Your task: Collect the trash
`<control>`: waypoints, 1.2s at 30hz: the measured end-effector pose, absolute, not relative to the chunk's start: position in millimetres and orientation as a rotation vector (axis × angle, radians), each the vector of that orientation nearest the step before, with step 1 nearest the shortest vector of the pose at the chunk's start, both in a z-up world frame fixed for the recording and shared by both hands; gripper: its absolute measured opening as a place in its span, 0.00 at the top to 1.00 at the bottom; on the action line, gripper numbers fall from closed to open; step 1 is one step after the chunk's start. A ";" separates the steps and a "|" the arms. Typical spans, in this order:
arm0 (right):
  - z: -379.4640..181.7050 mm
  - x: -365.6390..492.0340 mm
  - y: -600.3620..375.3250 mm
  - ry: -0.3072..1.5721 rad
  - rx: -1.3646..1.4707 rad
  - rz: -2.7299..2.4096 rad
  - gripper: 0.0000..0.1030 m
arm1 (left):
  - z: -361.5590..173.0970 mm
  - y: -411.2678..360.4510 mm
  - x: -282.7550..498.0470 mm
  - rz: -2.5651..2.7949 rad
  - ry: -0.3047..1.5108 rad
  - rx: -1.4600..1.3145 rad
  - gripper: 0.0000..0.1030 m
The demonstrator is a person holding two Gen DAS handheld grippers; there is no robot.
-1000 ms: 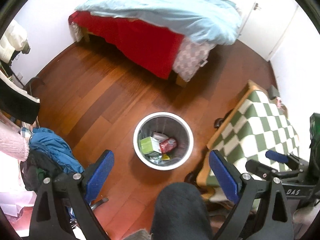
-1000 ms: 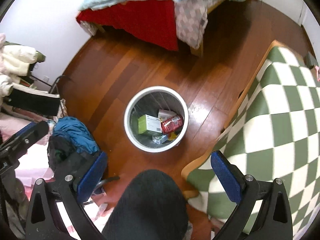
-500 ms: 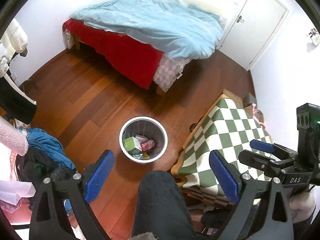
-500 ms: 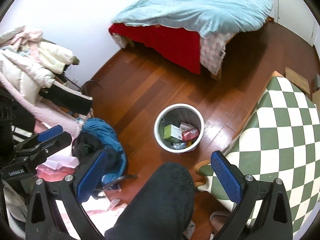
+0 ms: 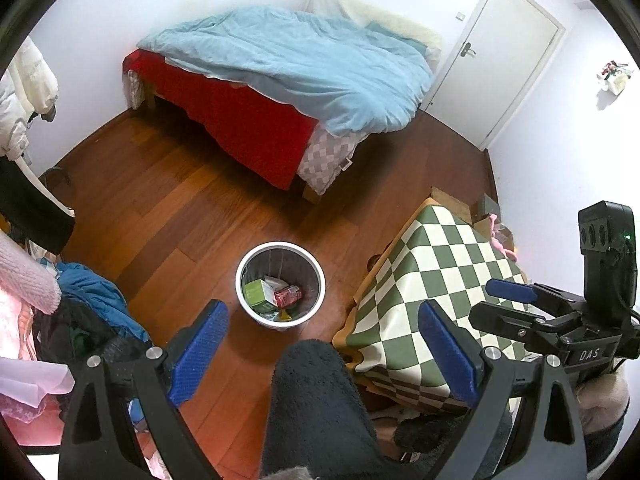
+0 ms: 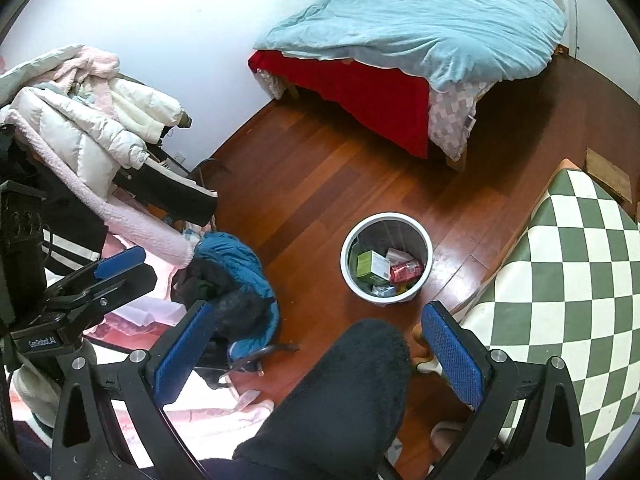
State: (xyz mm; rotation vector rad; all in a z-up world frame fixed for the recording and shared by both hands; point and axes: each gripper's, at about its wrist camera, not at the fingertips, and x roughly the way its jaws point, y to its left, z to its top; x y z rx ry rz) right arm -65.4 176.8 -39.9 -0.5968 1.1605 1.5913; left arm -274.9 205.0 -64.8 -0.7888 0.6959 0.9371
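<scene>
Looking down from both of your wrist views, the white trash bin [image 5: 279, 286] sits on the wood floor [image 5: 168, 216] ahead of the fingers, roughly centred between the left gripper's [image 5: 322, 338] two blue pads and a bit closer to the right-hand pad in the right gripper's [image 6: 316, 348] view. Your left fingers [image 5: 198, 346] are spread wide with nothing between them, and the right fingers [image 6: 450, 354] are spread just as wide and empty too. Inside the bin you've got a green box [image 6: 372, 266], a red packet [image 6: 406, 271] just beside it, a pale wrapper [image 6: 398, 255] and some small scraps underneath that I can't make out. Your dark fuzzy leg [image 5: 320, 408] pokes up between the fingers in both views. To the right of the fingers is the counter with the green-and-white checkered cloth [image 5: 436, 288], near the bin but not touching it. Off to the left there's a heap of clothes with a blue jacket [image 6: 236, 264] on top. Well beyond the bin stands the bed [image 5: 248, 120] with a light blue duvet [image 5: 312, 64] and red sheet, and a white door [image 5: 504, 64] past that.
</scene>
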 end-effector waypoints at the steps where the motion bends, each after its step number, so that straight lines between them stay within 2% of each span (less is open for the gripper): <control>1: -38.4 -66.8 176.5 1.163 -0.596 1.596 0.00 | -64.3 204.5 -275.2 0.934 0.695 -0.789 0.06; 16: -31.0 -72.4 175.1 1.164 -0.598 1.608 0.00 | -56.5 196.7 -279.0 0.933 0.674 -0.778 0.06; 18: -30.4 -72.8 175.1 1.165 -0.592 1.608 0.00 | -55.5 197.3 -280.3 0.935 0.670 -0.774 0.00; 36: -25.4 -63.9 164.9 1.187 -0.579 1.625 0.00 | -53.0 194.9 -275.3 0.914 0.676 -0.776 0.00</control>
